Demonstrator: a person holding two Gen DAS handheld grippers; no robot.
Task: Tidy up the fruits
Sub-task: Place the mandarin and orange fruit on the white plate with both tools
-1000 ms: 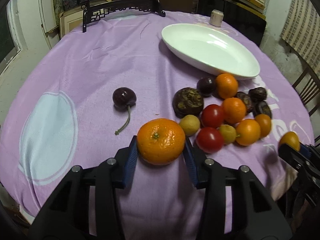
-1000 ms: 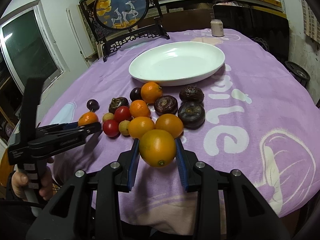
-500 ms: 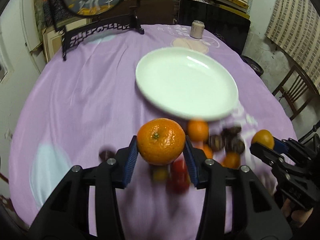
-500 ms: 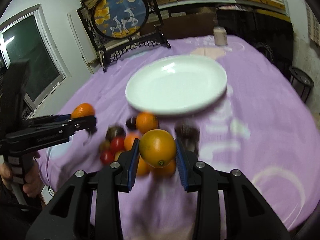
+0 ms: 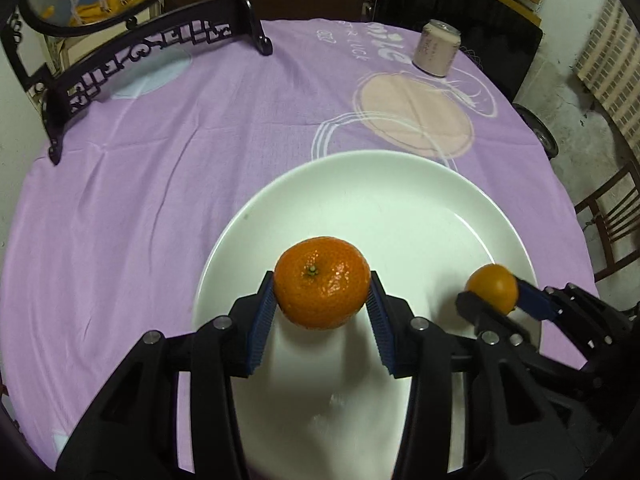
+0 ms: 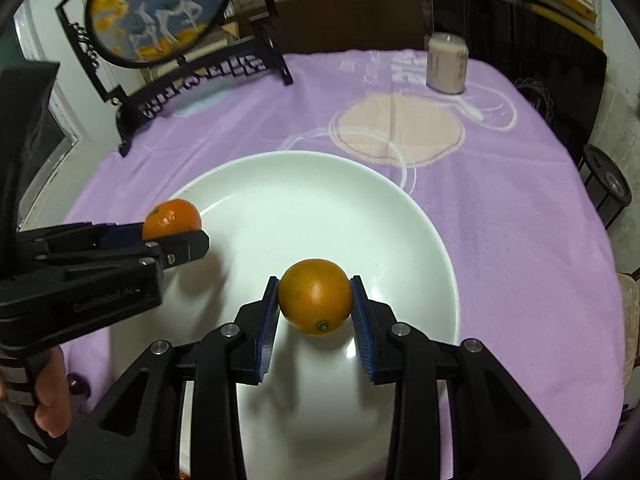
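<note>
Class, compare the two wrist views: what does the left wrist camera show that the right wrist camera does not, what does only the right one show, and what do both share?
Only the left wrist view: a wooden chair at the right edge.

Only the right wrist view: a bare hand gripping the left gripper's handle, and the deer picture's full round frame.

Both: the white plate, the mandarin in the left gripper, the smooth orange in the right gripper, the can, the purple tablecloth.

Plate (image 5: pixel 400 216) bare; can (image 5: pixel 436 54), stand (image 5: pixel 132 56) beyond.
</note>
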